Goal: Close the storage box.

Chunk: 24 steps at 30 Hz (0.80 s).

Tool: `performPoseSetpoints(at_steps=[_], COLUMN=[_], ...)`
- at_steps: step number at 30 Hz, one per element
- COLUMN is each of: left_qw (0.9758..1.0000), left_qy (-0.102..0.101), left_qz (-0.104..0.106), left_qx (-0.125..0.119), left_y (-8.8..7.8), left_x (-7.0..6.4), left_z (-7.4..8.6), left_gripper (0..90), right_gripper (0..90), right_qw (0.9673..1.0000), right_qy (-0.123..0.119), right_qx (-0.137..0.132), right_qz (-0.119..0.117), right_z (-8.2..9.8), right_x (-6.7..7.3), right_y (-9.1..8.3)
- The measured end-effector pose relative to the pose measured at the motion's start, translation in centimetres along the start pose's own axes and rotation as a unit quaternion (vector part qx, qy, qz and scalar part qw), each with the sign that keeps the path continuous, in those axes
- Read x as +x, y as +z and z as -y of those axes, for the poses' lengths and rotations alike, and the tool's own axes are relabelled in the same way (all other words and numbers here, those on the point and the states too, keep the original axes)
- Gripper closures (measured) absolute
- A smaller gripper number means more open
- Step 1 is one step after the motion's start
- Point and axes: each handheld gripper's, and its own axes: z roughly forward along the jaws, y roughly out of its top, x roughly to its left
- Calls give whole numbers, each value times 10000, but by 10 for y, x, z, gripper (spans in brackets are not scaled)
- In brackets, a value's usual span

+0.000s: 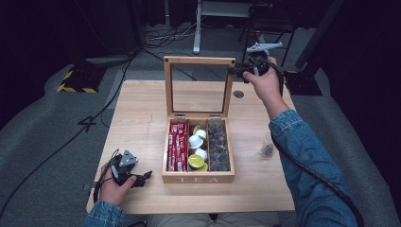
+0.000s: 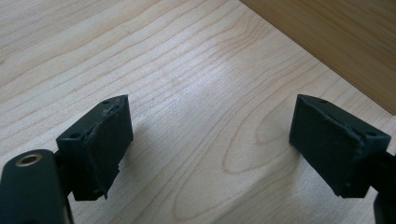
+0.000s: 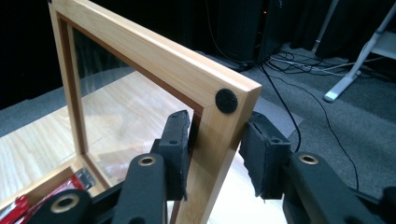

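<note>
Between the pads of my right gripper [image 3: 215,154] stands the upright lid [image 3: 154,65] of the tea box [image 1: 198,177], its right corner post pinched, hinge line below toward me.

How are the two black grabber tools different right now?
The right gripper is raised at the top corner of the wooden tea box's glass-paned lid, with the lid frame between its jaws; the left gripper sits low over the pale wooden table with nothing between its jaws. The right gripper's jaws stand close together, the left gripper's wide apart. Both have black padded jaws, and a hand holds each.
</note>
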Motion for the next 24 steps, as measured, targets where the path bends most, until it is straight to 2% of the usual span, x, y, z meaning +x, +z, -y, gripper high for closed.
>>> performPoseSetpoints(at_steps=[14,24], left_qw=[10000,10000], left_qy=[5,3], left_qz=[1,2], left_qx=[2,3], left_y=[0,0], left_x=[0,0], left_z=[0,0], left_gripper=[138,138], right_gripper=[670,668], right_qw=[9985,9962], right_qy=[-446,-704], right_qx=[-90,-38], right_qz=[-292,-505], right_z=[12,25], right_x=[29,54], right_y=[-39,-63])
